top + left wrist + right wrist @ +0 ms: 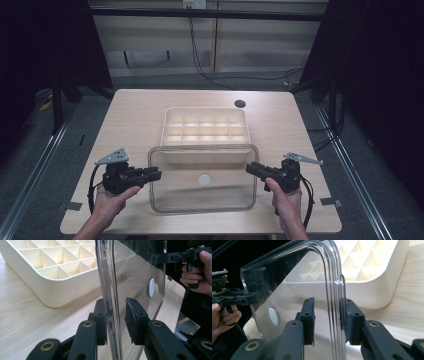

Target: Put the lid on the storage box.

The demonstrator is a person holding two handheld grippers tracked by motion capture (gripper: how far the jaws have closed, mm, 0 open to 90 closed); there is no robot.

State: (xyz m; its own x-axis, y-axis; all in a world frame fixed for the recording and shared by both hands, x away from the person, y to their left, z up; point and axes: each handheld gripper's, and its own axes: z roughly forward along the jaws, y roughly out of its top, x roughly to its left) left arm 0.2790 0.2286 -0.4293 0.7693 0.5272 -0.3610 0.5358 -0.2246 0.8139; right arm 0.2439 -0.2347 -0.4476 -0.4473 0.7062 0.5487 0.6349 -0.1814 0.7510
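Pale wooden bench (125, 120) carries a cream compartmented plastic tray (205, 131) mid-bench; near its front edge, left claw (154, 174) and right claw (251, 168), part-open, straddle the clear plastic lid's (220, 192) side rims, seemingly steadying it evenly.

A clear plastic lid (204, 200) (white disc at its centre) hung level above the surface, overlapping the near edge of a cream tray (172, 120) of open compartments lying flat.
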